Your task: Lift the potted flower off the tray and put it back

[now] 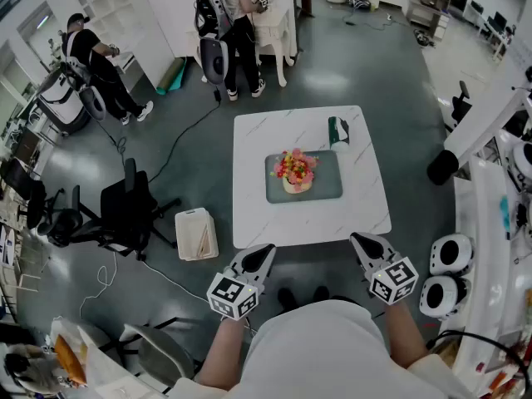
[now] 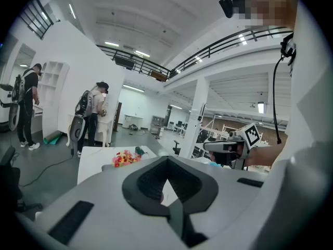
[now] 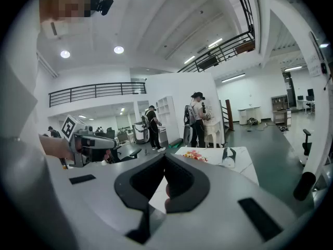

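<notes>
The potted flower [image 1: 295, 171], red, pink and yellow blooms in a pale pot, stands upright on a grey tray [image 1: 328, 187] in the middle of a white marble table [image 1: 249, 214]. My left gripper [image 1: 268, 248] and my right gripper [image 1: 356, 238] hover side by side just short of the table's near edge, well apart from the pot. Both are shut with nothing between the jaws. In the left gripper view the flower [image 2: 125, 158] shows far beyond the closed tips [image 2: 167, 159]. The right gripper view also has the flower [image 3: 193, 154] past its closed tips [image 3: 165, 155].
A dark green and white object [image 1: 338, 131] stands on the table behind the tray. On the floor to the left are a white basket [image 1: 197, 233] and a black office chair [image 1: 125, 210]. White machine parts [image 1: 449, 264] crowd the right side. People stand beyond the table.
</notes>
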`<state>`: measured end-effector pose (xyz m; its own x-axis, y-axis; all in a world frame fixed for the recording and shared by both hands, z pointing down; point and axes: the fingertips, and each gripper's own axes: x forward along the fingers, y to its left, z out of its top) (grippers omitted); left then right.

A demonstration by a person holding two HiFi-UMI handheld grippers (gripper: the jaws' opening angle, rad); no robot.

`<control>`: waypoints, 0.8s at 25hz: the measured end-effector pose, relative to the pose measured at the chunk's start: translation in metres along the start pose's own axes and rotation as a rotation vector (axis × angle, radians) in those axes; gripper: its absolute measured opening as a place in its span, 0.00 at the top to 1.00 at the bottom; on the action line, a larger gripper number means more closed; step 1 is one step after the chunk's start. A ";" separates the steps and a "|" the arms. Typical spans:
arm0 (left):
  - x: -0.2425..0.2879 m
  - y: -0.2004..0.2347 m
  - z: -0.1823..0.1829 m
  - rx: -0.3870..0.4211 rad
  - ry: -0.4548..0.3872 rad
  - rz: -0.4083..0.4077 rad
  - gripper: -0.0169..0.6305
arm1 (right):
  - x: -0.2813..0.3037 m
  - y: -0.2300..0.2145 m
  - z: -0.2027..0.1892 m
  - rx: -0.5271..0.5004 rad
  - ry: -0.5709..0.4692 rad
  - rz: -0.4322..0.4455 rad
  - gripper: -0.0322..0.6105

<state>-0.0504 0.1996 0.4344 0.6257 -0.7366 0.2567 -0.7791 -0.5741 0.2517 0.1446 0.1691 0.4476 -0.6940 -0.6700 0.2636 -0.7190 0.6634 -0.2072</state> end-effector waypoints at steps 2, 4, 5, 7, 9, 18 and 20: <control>-0.001 -0.002 0.000 -0.001 0.001 -0.001 0.96 | -0.001 0.002 0.000 0.001 0.002 0.001 0.92; -0.001 -0.002 0.000 0.000 0.002 -0.003 0.96 | -0.001 0.003 -0.001 0.002 0.003 0.002 0.92; -0.001 -0.002 0.000 0.001 0.002 -0.004 0.96 | -0.001 0.003 -0.002 0.002 0.003 0.002 0.92; 0.001 -0.002 -0.001 0.002 0.004 -0.006 0.96 | 0.000 0.002 -0.003 0.002 0.003 0.001 0.92; 0.002 -0.002 -0.002 0.001 0.005 -0.007 0.96 | 0.000 0.001 -0.003 0.005 0.004 0.000 0.92; -0.005 0.003 -0.001 -0.005 -0.004 -0.007 0.96 | 0.004 0.008 -0.002 0.002 0.004 -0.005 0.92; -0.006 0.004 -0.001 -0.005 -0.007 -0.008 0.96 | 0.005 0.009 -0.003 0.001 0.006 -0.004 0.92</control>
<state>-0.0578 0.2021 0.4351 0.6319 -0.7343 0.2481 -0.7736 -0.5783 0.2589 0.1349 0.1730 0.4499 -0.6910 -0.6705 0.2700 -0.7218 0.6603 -0.2073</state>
